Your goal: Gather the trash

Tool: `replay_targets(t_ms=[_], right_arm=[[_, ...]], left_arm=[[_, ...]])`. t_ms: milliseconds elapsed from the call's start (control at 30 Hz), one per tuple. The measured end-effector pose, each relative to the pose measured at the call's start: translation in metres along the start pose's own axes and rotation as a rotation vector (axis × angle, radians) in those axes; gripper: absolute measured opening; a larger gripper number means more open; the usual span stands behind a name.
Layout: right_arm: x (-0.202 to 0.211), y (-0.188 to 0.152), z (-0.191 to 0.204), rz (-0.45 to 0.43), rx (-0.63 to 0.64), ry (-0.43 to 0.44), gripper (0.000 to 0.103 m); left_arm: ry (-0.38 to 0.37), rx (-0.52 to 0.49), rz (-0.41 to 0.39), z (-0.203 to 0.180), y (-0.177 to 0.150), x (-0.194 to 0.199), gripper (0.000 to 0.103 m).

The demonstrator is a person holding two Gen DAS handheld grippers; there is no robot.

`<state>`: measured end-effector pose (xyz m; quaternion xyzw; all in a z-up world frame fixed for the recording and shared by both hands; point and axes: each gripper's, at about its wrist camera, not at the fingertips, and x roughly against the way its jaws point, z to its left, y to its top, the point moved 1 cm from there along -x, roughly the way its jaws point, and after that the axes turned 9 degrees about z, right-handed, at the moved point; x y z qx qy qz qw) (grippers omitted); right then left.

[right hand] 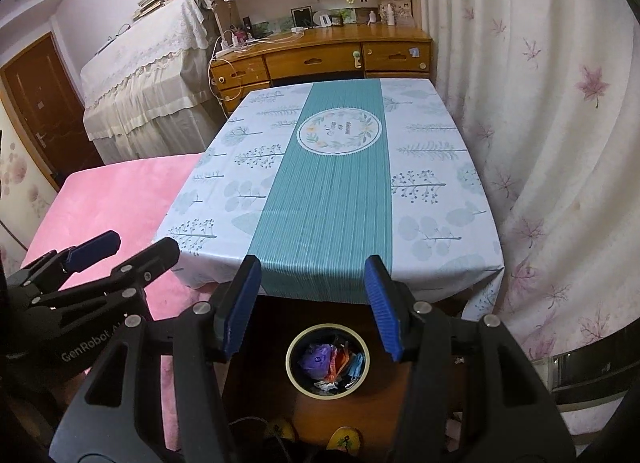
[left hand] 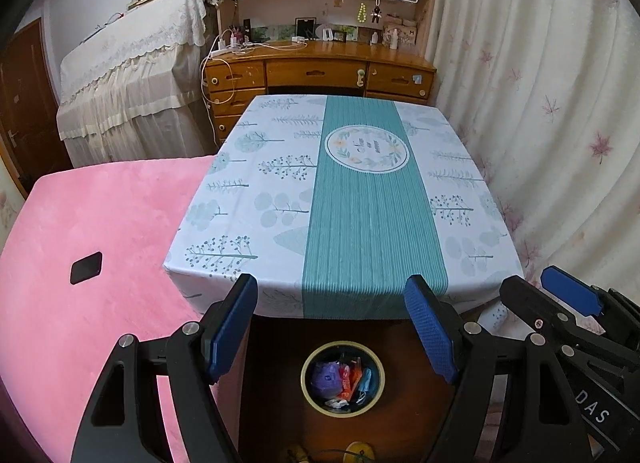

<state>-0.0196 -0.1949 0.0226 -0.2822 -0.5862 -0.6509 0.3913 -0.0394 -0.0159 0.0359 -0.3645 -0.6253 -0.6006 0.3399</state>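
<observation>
A round bin [left hand: 305, 383] with a yellow rim stands on the brown floor in front of the table; it also shows in the right wrist view [right hand: 291, 367]. It holds trash [left hand: 340, 381]: a purple wrapper, orange pieces, a blue mask, crumpled paper, also seen in the right wrist view [right hand: 332, 363]. My left gripper [left hand: 336, 327] is open and empty, high above the bin. My right gripper [right hand: 312, 307] is open and empty, also above the bin. Each gripper shows in the other's view, the right one [left hand: 552, 295] and the left one [right hand: 132, 247]. The tablecloth [left hand: 352, 199] carries no objects.
A pink bed [left hand: 100, 243] with a small black object [left hand: 86, 267] lies left of the table. A wooden desk [left hand: 320, 71] with bookshelves stands behind. A flowered curtain [left hand: 540, 103] hangs on the right. A lace-covered piano [left hand: 132, 75] stands back left. Yellow slippers [right hand: 344, 439] show below.
</observation>
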Motion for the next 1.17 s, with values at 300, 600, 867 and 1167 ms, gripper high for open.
replay_targets(t_ms=[300,600,867,1167], right_arm=[[-0.006,0.001,0.002,0.003,-0.003,0.003,0.051],[-0.01,0.001,0.003,0.007,-0.001,0.005,0.051],[-0.019,-0.005,0.002,0.023,-0.001,0.011,0.051],[-0.024,-0.007,0.003,0.029,0.004,0.008,0.051]], left_arm=[[0.002,-0.005,0.003,-0.005,-0.002,-0.005,0.077],[-0.005,0.001,0.018,-0.006,-0.001,-0.012,0.077],[-0.005,0.005,0.034,-0.001,-0.007,-0.018,0.077],[0.003,0.002,0.046,0.002,-0.012,-0.019,0.077]])
